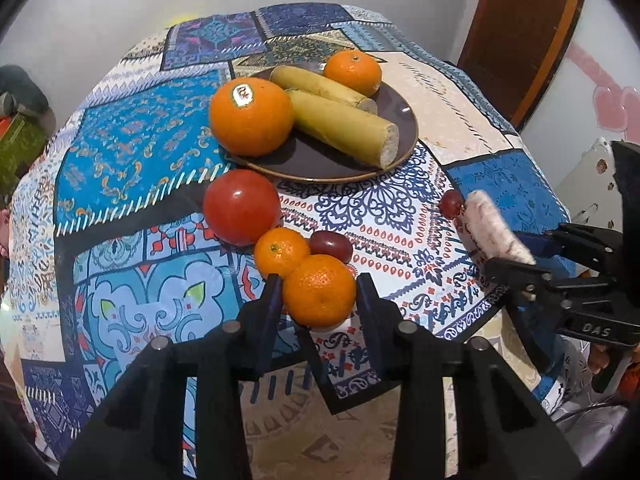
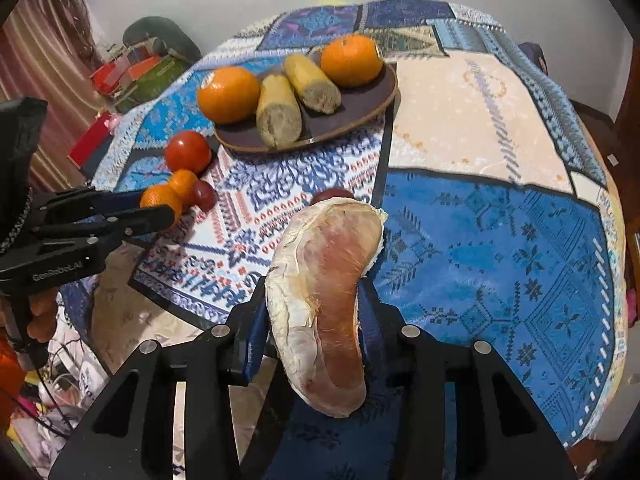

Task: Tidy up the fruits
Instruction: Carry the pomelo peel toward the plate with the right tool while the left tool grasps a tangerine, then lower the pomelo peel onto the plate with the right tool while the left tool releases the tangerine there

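Note:
My left gripper (image 1: 318,280) has its fingers around a small orange (image 1: 319,291) near the table's front edge, touching or nearly touching it; it also shows in the right wrist view (image 2: 160,199). Behind it lie a second small orange (image 1: 281,252), a red tomato (image 1: 241,206) and a dark red grape (image 1: 331,245). My right gripper (image 2: 316,292) is shut on a pale pink peeled pomelo segment (image 2: 324,296), held above the cloth; it also shows in the left wrist view (image 1: 496,230). A dark plate (image 1: 328,160) holds two oranges (image 1: 251,117) and two yellow-green stalk pieces (image 1: 344,128).
Another red grape (image 1: 452,203) lies on the cloth just beyond the pomelo segment. The patterned tablecloth (image 2: 500,240) covers the table, whose edge falls away at the front. A wooden door (image 1: 520,32) stands at the back right, clutter on the floor to the left (image 2: 136,72).

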Tool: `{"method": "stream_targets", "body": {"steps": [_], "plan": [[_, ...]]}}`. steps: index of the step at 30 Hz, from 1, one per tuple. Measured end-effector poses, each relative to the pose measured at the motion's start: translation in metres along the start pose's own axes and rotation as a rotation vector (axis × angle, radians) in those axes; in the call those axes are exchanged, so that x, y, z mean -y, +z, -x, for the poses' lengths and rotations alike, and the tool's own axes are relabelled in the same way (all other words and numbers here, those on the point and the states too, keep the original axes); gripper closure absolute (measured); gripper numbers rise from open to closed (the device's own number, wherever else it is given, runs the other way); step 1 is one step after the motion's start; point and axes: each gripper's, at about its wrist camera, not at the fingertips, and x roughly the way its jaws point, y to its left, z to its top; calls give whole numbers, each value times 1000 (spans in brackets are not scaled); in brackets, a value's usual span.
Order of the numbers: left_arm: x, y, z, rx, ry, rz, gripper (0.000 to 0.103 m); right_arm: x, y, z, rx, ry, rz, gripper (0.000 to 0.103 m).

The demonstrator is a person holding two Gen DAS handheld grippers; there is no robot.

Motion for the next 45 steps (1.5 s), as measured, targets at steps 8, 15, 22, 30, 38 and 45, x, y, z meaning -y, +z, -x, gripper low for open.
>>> {"method": "stream_targets", "body": {"steps": [8,15,22,30,38,45], "plan": [[-7,9,20,60,10,21,66,-5,18,25,82,-15,37,65],[-12,36,36,131,17,39,66,-6,50,33,149,-35,63,65],[-10,57,23,140,14,46,66,-8,79,33,195,-43,96,65],[-9,71,-4,116,-11,48,66,-6,104,14,208,-56,109,65],[-6,77,-28,99,-18,29,66,-10,127,-18,185,-38,146,65],[-12,84,-43,83,-48,67,66,-13,136,-43,164,-16,156,65]]}}
